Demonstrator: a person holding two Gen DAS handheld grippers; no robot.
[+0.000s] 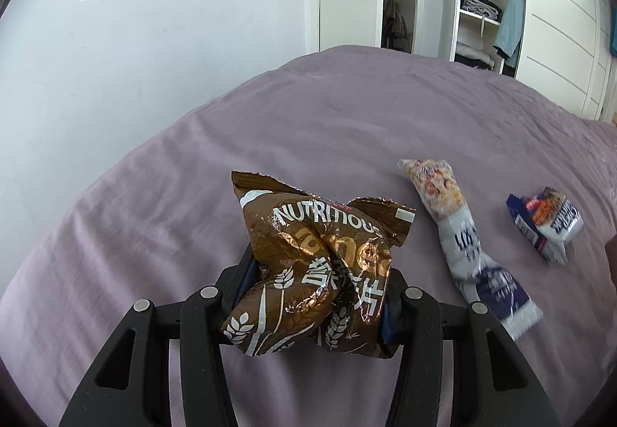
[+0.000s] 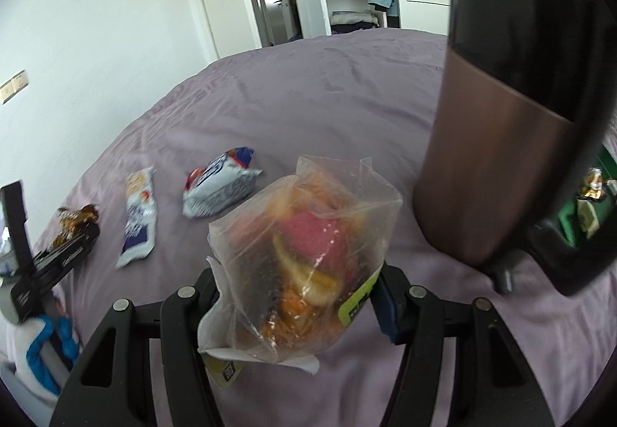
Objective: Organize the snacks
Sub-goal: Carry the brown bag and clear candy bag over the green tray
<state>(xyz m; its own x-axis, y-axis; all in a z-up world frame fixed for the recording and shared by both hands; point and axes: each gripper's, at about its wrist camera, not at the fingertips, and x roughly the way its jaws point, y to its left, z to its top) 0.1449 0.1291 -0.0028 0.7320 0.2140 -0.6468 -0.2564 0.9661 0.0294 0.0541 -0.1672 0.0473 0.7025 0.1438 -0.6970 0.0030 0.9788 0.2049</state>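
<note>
My left gripper (image 1: 316, 296) is shut on a crumpled brown snack bag (image 1: 320, 253) printed NUTRITIOUS, held just above the purple bedspread (image 1: 308, 118). To its right on the bed lie a long white and blue packet (image 1: 462, 234) and a small blue and white packet (image 1: 547, 222). My right gripper (image 2: 297, 296) is shut on a clear plastic bag (image 2: 304, 234) of colourful snacks, lifted off the bed. In the right wrist view the same two packets (image 2: 139, 215) (image 2: 219, 184) lie to the left, and beyond them the left gripper (image 2: 83, 230) holds the brown bag (image 2: 75, 216).
A tall brown and black container (image 2: 501, 118) looms close on the right, tilted and blurred. Behind it is a green box (image 2: 578, 218) with something gold inside. A gloved hand (image 2: 42, 346) shows at lower left. A wall, a door and an open wardrobe (image 1: 482, 2) lie beyond the bed.
</note>
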